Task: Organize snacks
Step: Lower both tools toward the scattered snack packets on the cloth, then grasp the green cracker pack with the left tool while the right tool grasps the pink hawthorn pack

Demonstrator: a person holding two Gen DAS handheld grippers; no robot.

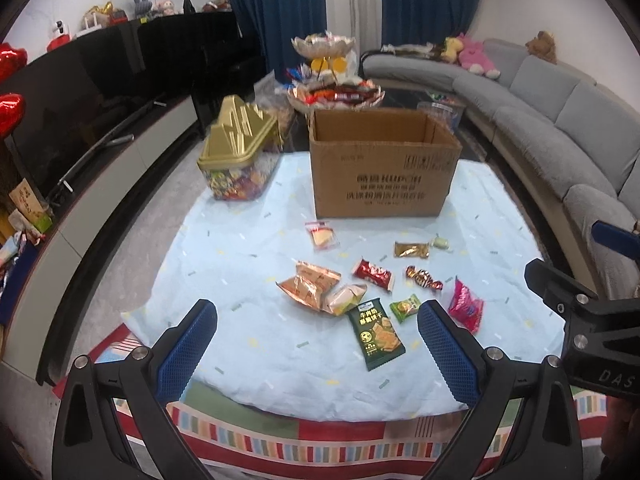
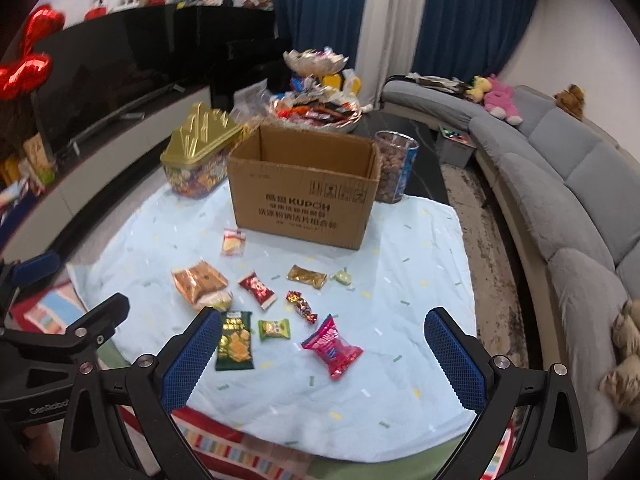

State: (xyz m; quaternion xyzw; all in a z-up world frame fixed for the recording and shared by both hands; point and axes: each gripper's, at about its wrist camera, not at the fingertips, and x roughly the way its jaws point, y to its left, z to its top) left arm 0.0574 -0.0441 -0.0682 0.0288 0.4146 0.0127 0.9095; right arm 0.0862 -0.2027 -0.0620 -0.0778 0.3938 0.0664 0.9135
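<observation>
Both hand-held grippers, left (image 1: 316, 354) and right (image 2: 322, 358), are spread and empty. The pink packet (image 2: 331, 347) looks light and crinkly; pinch its sealed edge.

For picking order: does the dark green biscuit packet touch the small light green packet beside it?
Apart. The right wrist view shows blue cloth between the dark green biscuit packet and the small light green packet.
</observation>
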